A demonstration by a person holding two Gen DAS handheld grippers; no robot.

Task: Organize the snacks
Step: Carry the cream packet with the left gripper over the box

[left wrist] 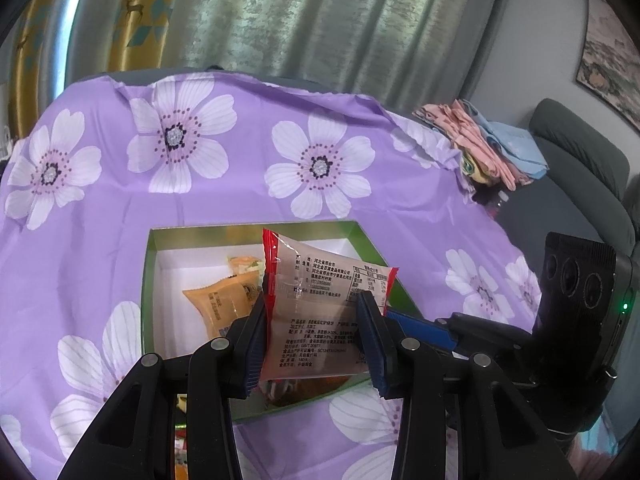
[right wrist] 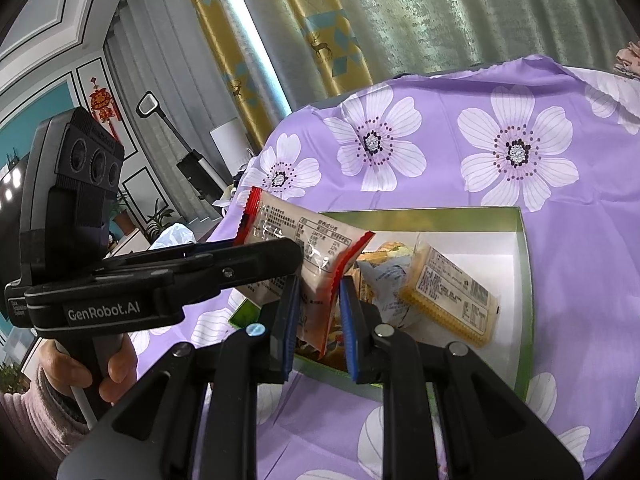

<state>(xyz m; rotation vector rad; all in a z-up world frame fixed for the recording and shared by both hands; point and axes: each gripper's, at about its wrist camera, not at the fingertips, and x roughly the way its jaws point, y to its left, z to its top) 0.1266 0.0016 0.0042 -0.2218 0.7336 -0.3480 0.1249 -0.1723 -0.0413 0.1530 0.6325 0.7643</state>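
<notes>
A clear snack packet (left wrist: 320,300) with red end seams and printed text hangs over the open green box (left wrist: 248,227). My left gripper (left wrist: 318,344) is shut on its body, one pad on each side. In the right wrist view the packet's (right wrist: 280,232) lower red corner sits between the pads of my right gripper (right wrist: 318,320), which is shut on it. My left gripper (right wrist: 288,256) reaches in from the left there. Inside the white-floored box (right wrist: 524,280) lie an orange packet (left wrist: 224,300), a yellow cracker packet (right wrist: 452,296) and a grey-white packet (right wrist: 384,280).
A purple cloth (left wrist: 240,184) with white flowers covers the table. Folded clothes (left wrist: 488,144) are piled at its far right corner, with a grey sofa (left wrist: 580,160) beyond. A person's hand (right wrist: 112,364) grips the left handle. Curtains hang behind.
</notes>
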